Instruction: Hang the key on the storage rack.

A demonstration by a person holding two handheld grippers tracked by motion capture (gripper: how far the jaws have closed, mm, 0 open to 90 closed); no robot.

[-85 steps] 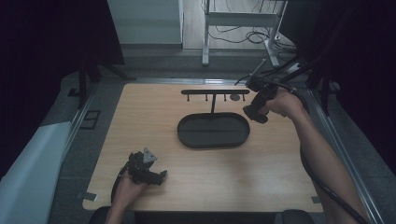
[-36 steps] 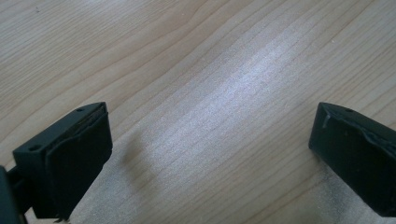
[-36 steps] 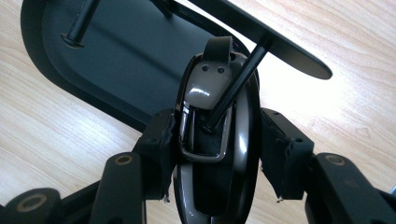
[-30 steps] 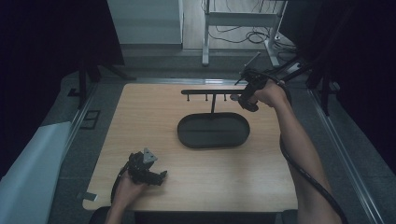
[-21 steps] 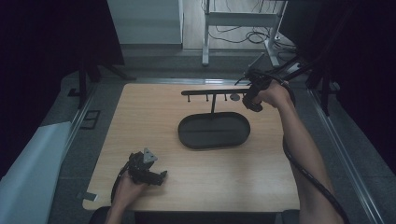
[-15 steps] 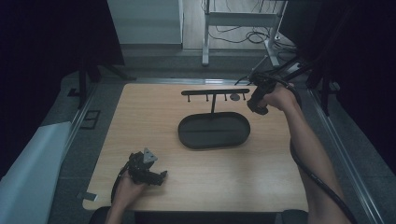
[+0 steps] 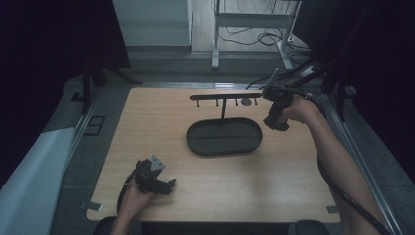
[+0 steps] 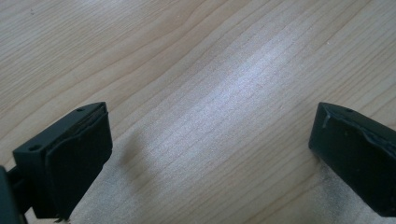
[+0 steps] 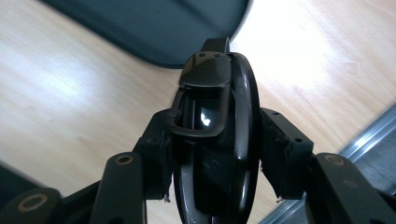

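Your right gripper [image 9: 212, 154] has its jaws clenched on a black clip [image 9: 219, 140] that stands long-way up between them, the tray [image 9: 154, 28] lies just past the tips, and your left gripper [image 8: 210, 154] rests open on the tabletop [image 8: 210, 70].

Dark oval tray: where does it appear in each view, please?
High view: the tray at table centre, under the hook bar.
Right gripper view: top edge, behind the black clasp in the right tongs.
Left gripper view: bare wood between the left tongs.
Shared landmark: the wooden table.
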